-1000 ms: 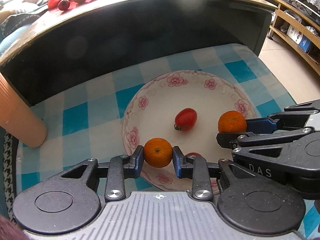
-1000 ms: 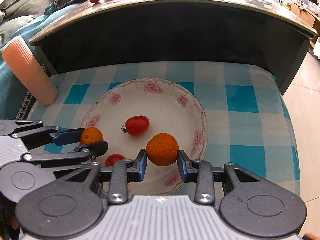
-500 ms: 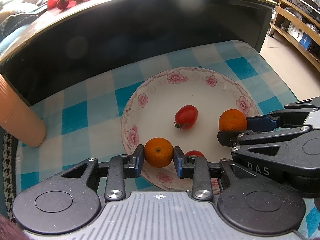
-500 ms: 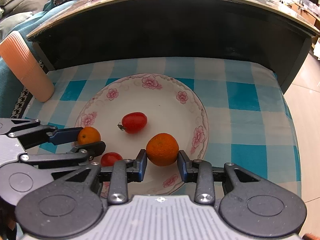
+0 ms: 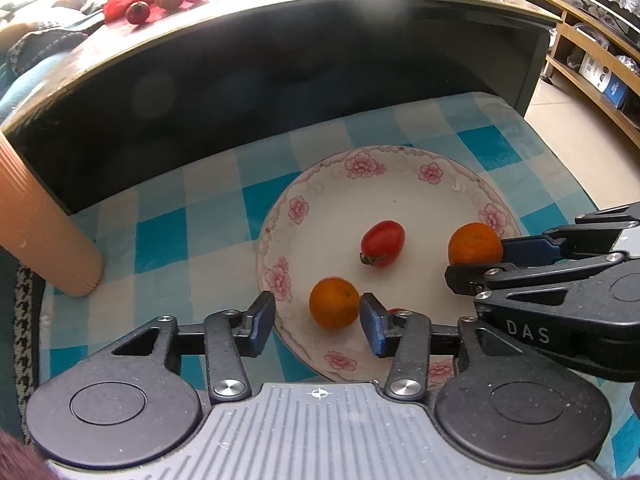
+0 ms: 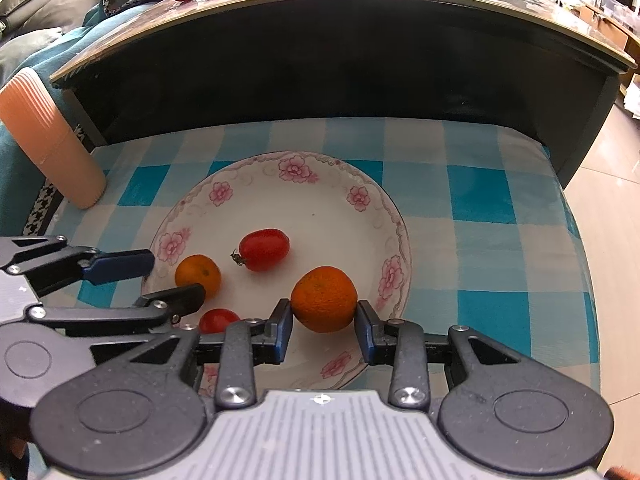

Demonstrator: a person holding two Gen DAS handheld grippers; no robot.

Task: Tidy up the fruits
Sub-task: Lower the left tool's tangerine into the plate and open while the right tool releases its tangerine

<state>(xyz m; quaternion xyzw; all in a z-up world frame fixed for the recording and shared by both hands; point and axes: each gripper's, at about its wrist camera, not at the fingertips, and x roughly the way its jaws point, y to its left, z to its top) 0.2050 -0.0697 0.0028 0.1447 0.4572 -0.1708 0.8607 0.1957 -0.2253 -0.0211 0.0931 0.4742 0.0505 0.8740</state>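
Evidently the checked cloth (image 5: 160, 240) serves as the bed for the plate (image 5: 400, 184), which is set out as the collecting place for the fruit. Two tomatoes lie in it, one at mid-plate (image 5: 382, 242) and one (image 6: 218, 319) half hidden by the claws. The right claw (image 6: 323, 322) is kept clamped on its orange (image 6: 324, 298) above the near rim, not yet let go. The left claw (image 5: 318, 322) is opening; its orange (image 5: 334, 307) rests on the plate between the parted pads, apparently being released.

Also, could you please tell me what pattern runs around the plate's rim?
Pink flowers with faint scrollwork on the white plate, clearest in the right wrist view.
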